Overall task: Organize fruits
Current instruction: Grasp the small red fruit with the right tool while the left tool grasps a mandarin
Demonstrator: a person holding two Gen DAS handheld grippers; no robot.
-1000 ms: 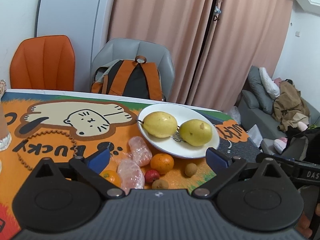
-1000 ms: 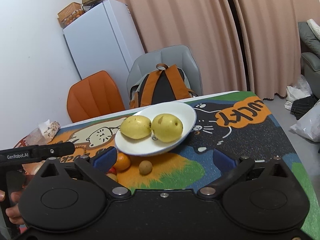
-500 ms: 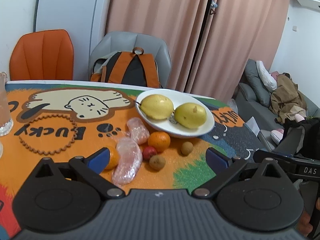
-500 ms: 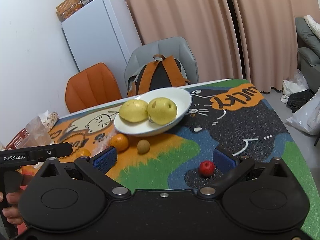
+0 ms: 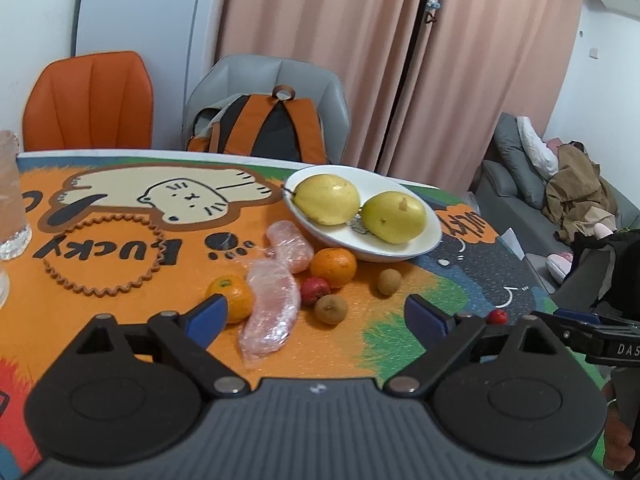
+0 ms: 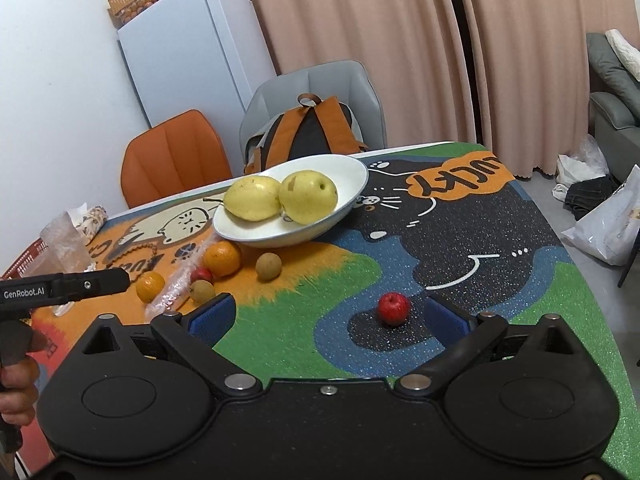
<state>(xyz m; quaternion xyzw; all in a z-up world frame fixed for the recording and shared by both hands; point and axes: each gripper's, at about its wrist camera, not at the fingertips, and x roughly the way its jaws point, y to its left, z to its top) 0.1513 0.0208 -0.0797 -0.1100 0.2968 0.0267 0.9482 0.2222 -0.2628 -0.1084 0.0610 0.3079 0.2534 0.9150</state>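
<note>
The loose fruits lie on the mat just in front of the white plate (image 5: pixel 424 245), which holds two yellow pears (image 5: pixel 326 199): two oranges (image 5: pixel 333 267), two wrapped pink pieces (image 5: pixel 272 307), a small red fruit (image 5: pixel 315 291) and two brown ones (image 5: pixel 330 309). Your left gripper (image 5: pixel 316 316) hangs above this cluster, jaws closing with nothing gripped. A red apple-like fruit (image 6: pixel 394 308) sits apart on the dark patch, between your right gripper's (image 6: pixel 328 314) spread, empty fingers.

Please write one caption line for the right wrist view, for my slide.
Right claw, open, above the printed mat, a small red fruit between its fingers; two pears in the white plate beyond.
</note>
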